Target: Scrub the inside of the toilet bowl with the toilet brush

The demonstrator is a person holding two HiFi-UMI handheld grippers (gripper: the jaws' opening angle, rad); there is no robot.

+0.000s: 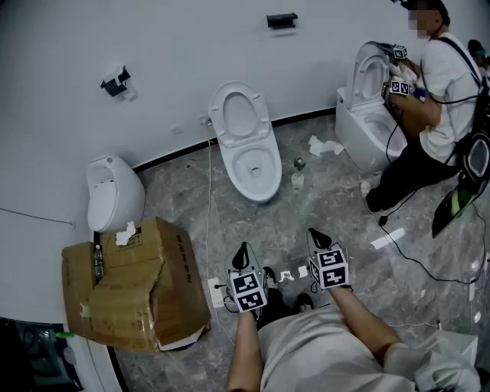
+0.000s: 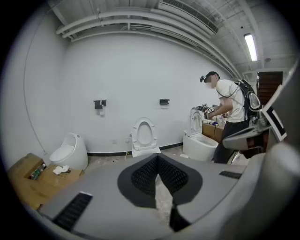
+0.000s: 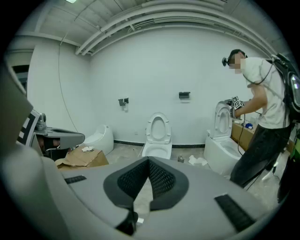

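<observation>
Left gripper [image 1: 243,251] and right gripper [image 1: 316,236] both have jaws together and empty, side by side well short of the toilet [image 1: 246,145], lid up; a box [image 1: 138,295] lies left of the toilet

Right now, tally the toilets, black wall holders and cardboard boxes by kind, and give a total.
Toilets: 3
Black wall holders: 2
Cardboard boxes: 1
Total: 6
</observation>
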